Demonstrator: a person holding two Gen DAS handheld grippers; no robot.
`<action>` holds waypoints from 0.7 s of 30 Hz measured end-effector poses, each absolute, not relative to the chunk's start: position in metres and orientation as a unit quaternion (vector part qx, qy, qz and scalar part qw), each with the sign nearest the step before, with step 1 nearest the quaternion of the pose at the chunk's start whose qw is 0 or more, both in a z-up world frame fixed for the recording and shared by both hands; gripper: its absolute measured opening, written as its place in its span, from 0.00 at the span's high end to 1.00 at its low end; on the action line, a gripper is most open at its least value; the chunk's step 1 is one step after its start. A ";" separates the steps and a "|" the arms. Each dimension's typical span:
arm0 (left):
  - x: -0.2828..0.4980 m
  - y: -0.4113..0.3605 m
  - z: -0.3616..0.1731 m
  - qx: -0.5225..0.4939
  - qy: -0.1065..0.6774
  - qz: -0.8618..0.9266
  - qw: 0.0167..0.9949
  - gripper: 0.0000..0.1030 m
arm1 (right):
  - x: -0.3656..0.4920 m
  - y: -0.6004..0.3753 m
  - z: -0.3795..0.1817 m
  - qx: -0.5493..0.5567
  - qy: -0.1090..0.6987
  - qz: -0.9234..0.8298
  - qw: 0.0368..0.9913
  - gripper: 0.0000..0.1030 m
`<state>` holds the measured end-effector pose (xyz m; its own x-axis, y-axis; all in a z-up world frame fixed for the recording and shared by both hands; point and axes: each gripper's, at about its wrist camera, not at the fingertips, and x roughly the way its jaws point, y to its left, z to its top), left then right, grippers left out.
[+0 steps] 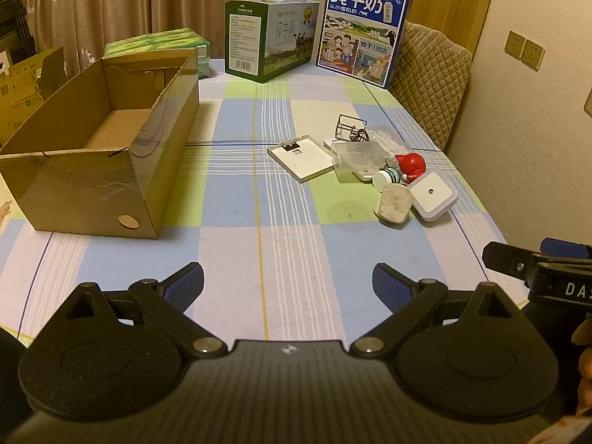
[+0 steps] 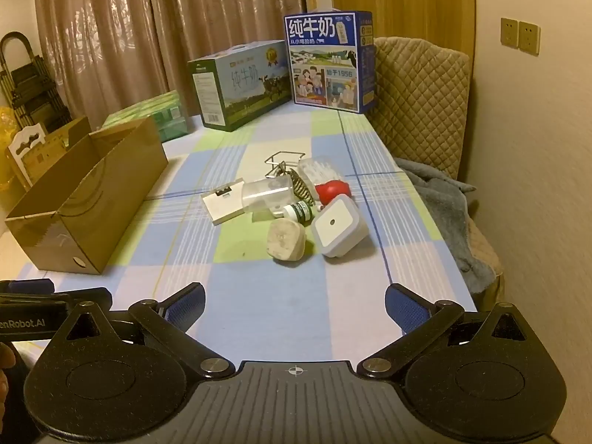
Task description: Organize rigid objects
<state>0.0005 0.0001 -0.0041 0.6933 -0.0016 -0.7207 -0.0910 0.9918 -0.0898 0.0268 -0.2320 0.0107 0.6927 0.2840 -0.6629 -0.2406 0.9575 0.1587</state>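
Observation:
A pile of small rigid objects lies on the checked tablecloth: a white square night light point(image 1: 433, 195) point(image 2: 338, 225), a worn beige plug point(image 1: 394, 204) point(image 2: 286, 238), a small green-labelled bottle point(image 1: 386, 178) point(image 2: 299, 211), a red toy figure point(image 1: 410, 164) point(image 2: 332, 189), a clear plastic box point(image 1: 357, 157) point(image 2: 264, 194), a flat white panel point(image 1: 299, 155) point(image 2: 224, 201) and a wire rack point(image 1: 349, 125) point(image 2: 283, 161). An open cardboard box point(image 1: 96, 155) point(image 2: 85, 199) stands to the left, nothing visible inside it. My left gripper point(image 1: 288, 281) and right gripper point(image 2: 295, 305) hover open over the near cloth, short of the pile, with nothing between their fingers.
Two milk cartons point(image 1: 272, 37) point(image 1: 360, 33) and a green pack point(image 1: 174, 42) stand at the table's far end. A quilted chair point(image 2: 418, 100) with a grey blanket point(image 2: 444, 207) sits beyond the right edge by the wall. Curtains hang behind.

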 end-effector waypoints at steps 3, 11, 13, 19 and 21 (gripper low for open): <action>0.000 0.000 -0.004 -0.059 0.391 0.024 0.918 0.07 | 0.025 -0.232 0.007 0.029 0.367 0.142 0.919 0.02; -0.001 -0.002 -0.005 -0.063 0.391 0.021 0.918 0.07 | 0.026 -0.233 0.006 0.029 0.368 0.142 0.918 0.02; -0.002 -0.003 -0.005 -0.065 0.391 0.020 0.918 0.07 | 0.026 -0.232 0.006 0.029 0.368 0.141 0.918 0.02; -0.003 -0.005 -0.006 -0.065 0.392 0.019 0.917 0.07 | 0.025 -0.234 0.003 0.030 0.369 0.141 0.918 0.02; -0.003 -0.005 -0.006 -0.066 0.392 0.020 0.917 0.07 | 0.025 -0.234 0.004 0.029 0.370 0.141 0.918 0.02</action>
